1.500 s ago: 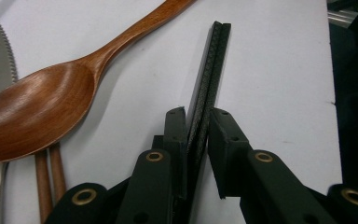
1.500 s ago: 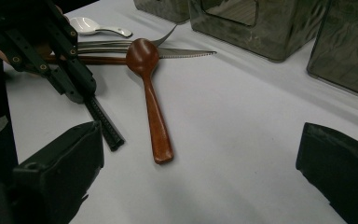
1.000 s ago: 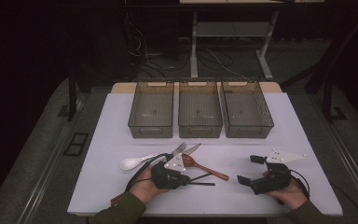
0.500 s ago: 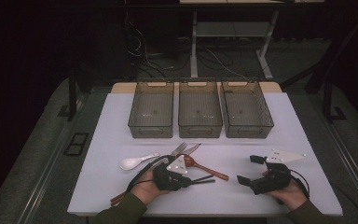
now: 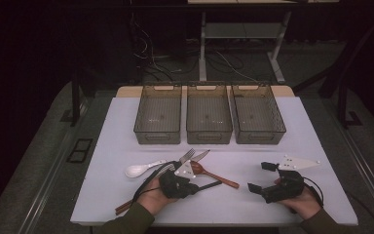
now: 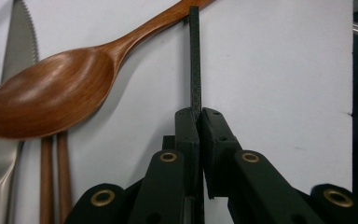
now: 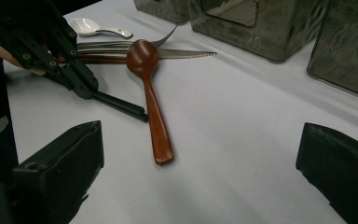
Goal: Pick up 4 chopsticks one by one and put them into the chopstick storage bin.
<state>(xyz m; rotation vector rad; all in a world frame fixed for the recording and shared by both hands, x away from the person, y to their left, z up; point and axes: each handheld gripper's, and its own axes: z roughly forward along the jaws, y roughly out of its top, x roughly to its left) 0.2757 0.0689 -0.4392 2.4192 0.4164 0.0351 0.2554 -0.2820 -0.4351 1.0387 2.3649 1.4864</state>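
Left gripper [image 6: 198, 122] and black chopstick [image 6: 195, 56] unmoved, fingers [image 6: 187, 135] still clamped.

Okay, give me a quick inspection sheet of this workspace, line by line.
Surface: white table top, flat, no spills seen.
Job's things: black chopstick clamped in the left gripper; its far end touches the wooden spoon.
Clutter: white spoon, fork, serrated knife, brown chopsticks, three empty bins.
Grippers: left shut on the chopstick; right gripper open, holding nothing.
Cables: one trails from the right gripper.
Surroundings: dark floor, desk legs and wires behind.
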